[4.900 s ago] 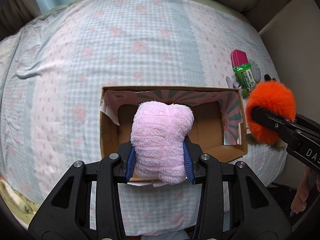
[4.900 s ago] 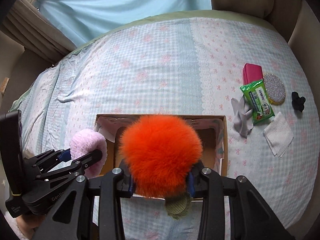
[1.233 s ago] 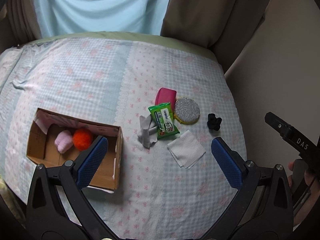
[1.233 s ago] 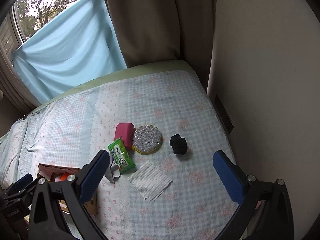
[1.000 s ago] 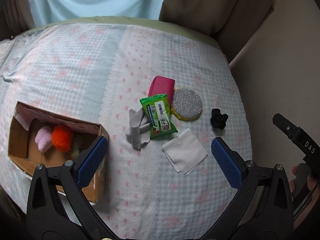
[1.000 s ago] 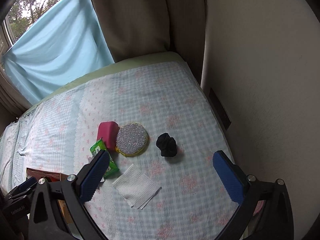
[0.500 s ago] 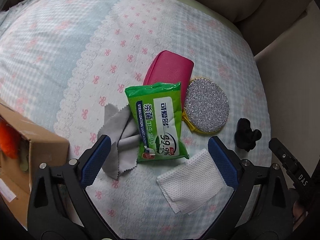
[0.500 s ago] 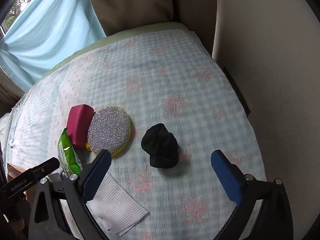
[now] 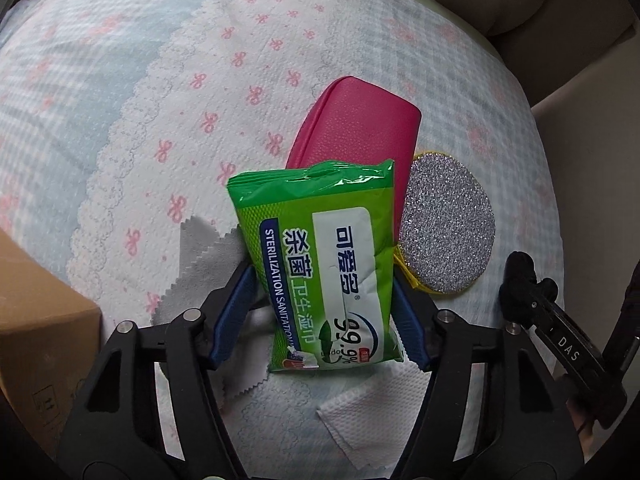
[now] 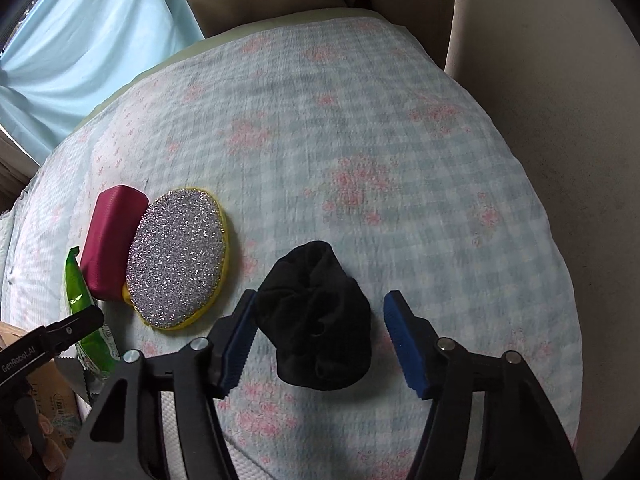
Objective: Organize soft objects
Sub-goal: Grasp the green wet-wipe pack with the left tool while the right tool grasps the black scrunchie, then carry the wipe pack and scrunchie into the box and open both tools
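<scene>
Six soft items remain on the bedspread (image 9: 168,80): wipes pack (image 9: 324,268), pink pouch (image 9: 356,124), glitter pad (image 9: 448,232), grey cloth (image 9: 208,256), white cloth (image 9: 364,416) and black scrunchie (image 10: 316,316). The left gripper (image 9: 324,312), jaws just closing, grips the wipes pack at lower centre. The right gripper (image 10: 320,340), jaws also just closing, straddles the scrunchie with a gap on one side; the cardboard box (image 9: 36,320) waits at the left edge.

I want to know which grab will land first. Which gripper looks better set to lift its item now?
Left, probably. The left gripper, jaws just closing, has both pads against the green wipes pack. The right gripper, also closing, straddles the black sock, but a gap remains at its right pad.
</scene>
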`<state>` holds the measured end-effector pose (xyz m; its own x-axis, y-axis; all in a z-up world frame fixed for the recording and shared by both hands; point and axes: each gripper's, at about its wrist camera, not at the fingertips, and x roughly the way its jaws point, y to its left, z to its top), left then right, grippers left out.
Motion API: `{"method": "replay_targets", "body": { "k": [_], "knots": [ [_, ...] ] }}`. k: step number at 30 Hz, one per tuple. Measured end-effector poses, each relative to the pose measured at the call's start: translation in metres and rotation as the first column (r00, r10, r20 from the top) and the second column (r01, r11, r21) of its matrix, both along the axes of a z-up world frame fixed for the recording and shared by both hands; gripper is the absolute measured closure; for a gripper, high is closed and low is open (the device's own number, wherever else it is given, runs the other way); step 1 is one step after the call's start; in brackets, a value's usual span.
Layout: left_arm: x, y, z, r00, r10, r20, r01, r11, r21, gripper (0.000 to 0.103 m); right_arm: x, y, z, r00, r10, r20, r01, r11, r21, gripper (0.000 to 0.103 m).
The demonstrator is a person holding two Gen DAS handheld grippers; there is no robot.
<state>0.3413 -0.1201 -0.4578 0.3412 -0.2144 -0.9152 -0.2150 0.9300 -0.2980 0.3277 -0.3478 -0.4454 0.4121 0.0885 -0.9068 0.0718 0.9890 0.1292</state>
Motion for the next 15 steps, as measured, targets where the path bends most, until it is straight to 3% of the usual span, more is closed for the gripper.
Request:
{"method": "replay_targets", "body": {
  "k": [2,7,15],
  "knots": [
    [0.002,-0.001,0.001,1.000,0.000,-0.002,0.000,1.000,0.009,0.055,0.002,0.002,-0.003,1.000,0.008,-0.009,-0.008,1.000,-0.004,0.062],
    [0.001,0.001,0.007,1.000,0.007,0.003,-0.007,1.000,0.003,0.063,0.003,0.006,-0.004,1.000,0.012,-0.018,-0.012,1.000,-0.021,0.078],
    [-0.005,0.008,0.025,0.999,0.002,0.040,-0.001,1.000,-0.003,0.066,0.006,0.008,0.008,1.000,-0.006,0.001,0.006,1.000,-0.023,0.084]
  ]
}}
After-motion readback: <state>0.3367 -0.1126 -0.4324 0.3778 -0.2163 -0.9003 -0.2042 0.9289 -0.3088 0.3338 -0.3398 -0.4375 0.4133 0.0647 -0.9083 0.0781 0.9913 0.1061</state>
